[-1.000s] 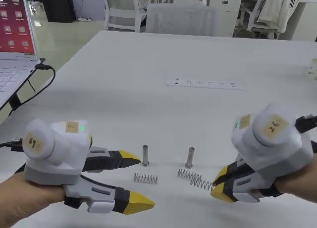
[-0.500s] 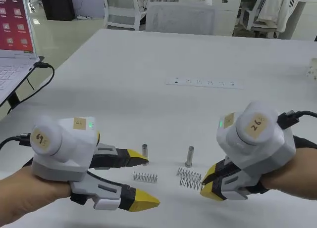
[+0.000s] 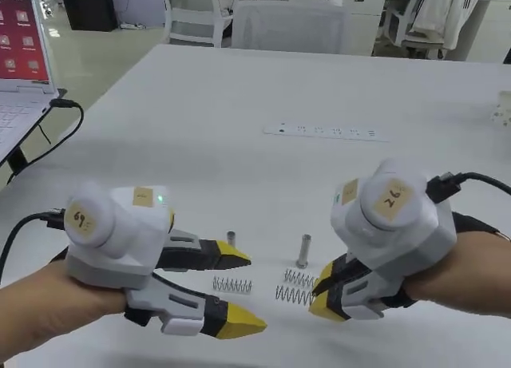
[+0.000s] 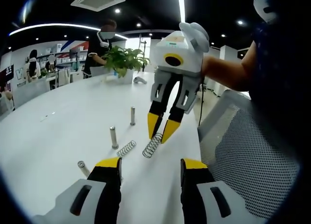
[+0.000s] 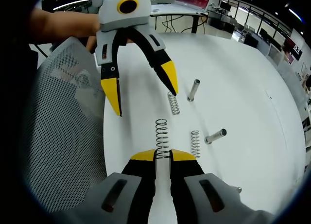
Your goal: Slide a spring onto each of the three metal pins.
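At my far left the laptop (image 3: 17, 53) stands open beside the table (image 3: 239, 104). Next comes my left gripper (image 3: 247, 294), low over the tabletop with its jaws spread wide and nothing between them; its own view shows the same open gap (image 4: 151, 164). The upper jaw tip lies just in front of the left pin (image 3: 231, 239), which stands upright and is partly hidden behind it. Just below that pin, a loose spring (image 3: 232, 285) lies flat between the open jaws' tips. Further right the right pin (image 3: 304, 251) stands upright on its own, with the power strip (image 3: 323, 132) well beyond it. Near that pin's foot the third spring (image 3: 299, 278) lies on the table, and just beside it is the held spring (image 3: 289, 294). My right gripper (image 3: 319, 292) has its jaws nearly together, pinching that spring's near end; from its own view (image 5: 163, 156) the coil (image 5: 162, 134) stretches straight out toward the left gripper.
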A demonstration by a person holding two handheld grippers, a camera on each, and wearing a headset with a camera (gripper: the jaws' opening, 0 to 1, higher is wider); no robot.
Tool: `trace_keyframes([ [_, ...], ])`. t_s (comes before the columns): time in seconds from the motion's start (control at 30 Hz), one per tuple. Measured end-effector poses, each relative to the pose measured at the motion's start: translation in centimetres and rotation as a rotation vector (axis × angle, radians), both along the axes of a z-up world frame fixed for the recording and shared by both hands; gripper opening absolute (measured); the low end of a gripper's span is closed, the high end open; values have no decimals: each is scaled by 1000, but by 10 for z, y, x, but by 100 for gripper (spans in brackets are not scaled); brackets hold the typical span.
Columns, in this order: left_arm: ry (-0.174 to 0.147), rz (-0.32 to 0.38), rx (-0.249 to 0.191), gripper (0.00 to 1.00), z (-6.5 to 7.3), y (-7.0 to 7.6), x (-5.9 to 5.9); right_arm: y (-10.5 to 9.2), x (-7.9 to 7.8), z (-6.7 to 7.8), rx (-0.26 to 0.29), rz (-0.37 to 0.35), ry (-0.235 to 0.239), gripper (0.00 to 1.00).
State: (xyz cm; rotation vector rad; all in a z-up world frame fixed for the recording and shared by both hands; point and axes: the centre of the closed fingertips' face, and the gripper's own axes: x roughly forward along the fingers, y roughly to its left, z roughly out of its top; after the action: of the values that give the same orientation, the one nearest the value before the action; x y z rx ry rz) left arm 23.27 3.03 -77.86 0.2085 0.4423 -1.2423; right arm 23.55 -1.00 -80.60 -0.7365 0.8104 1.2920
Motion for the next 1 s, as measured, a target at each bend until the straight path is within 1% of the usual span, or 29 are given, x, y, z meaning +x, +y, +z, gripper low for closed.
trace_keyframes([
  [0.07,3,-10,2,42,0,-2,-1,1,-1,0,-1,5,0,8],
  [0.23,-5,-29,5,39,0,-6,-2,4,-3,0,-5,21,1,8],
  [0.6,-2,-57,13,32,-7,-11,-1,6,-4,-1,-14,42,5,8],
  [0.9,-1,-82,22,27,-10,-16,-5,10,-7,0,-14,64,2,8],
  [1.0,-8,-90,27,25,-10,-17,-5,12,-8,1,-14,72,1,8],
])
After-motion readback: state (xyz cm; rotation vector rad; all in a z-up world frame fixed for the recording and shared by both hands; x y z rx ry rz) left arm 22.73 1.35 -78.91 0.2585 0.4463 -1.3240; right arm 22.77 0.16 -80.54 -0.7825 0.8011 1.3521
